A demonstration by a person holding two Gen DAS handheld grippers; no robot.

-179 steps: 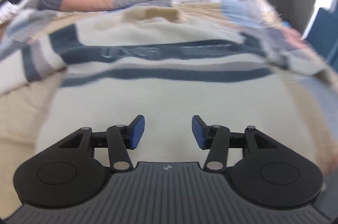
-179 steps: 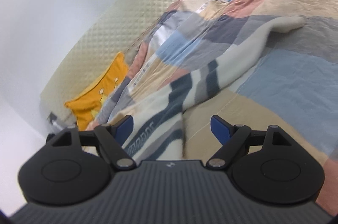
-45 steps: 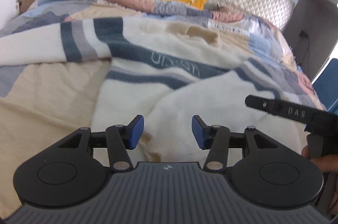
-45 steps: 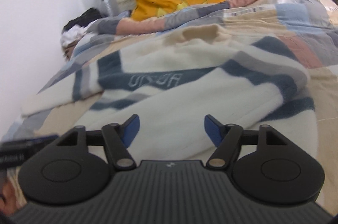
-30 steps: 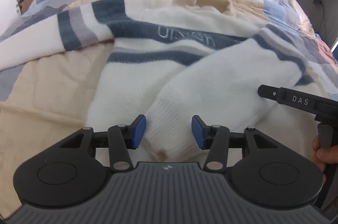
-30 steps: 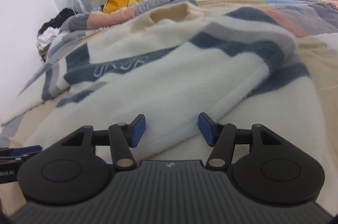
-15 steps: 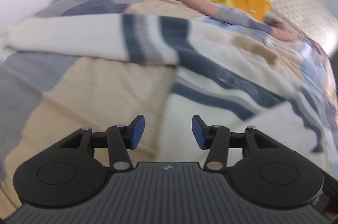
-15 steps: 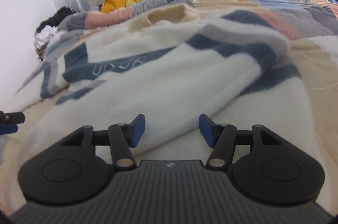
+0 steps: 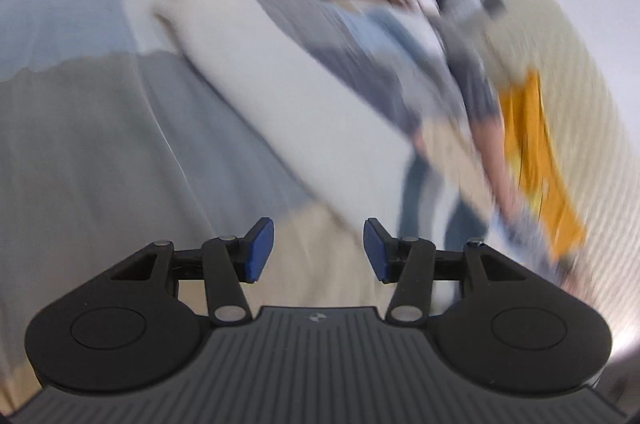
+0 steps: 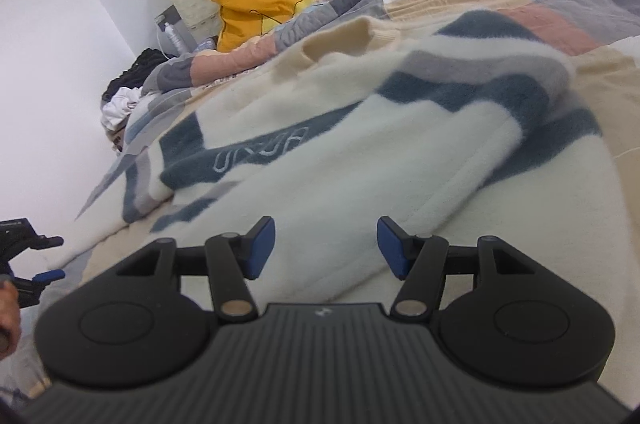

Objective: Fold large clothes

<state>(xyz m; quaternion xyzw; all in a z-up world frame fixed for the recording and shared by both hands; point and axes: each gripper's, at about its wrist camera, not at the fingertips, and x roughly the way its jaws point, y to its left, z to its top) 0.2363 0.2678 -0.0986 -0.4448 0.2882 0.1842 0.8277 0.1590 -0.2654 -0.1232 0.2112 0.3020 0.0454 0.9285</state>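
Fleecy sweater (image 10: 360, 152) is spread on the bed (image 10: 600, 72), at twelve o'clock of the right gripper (image 10: 326, 246). Both grippers are held open, empty. From the blurred left gripper (image 9: 319, 250), the sleeve (image 9: 304, 96) could be missed.

**Blurred and cropped regions**

Left wrist view: motion blur smears the sweater sleeve (image 9: 280, 112), quilt (image 9: 100, 144) and yellow pillow (image 9: 536, 160). Right wrist view: the left gripper (image 10: 48, 256) and the hand (image 10: 8, 316) holding it are cropped at the left edge.
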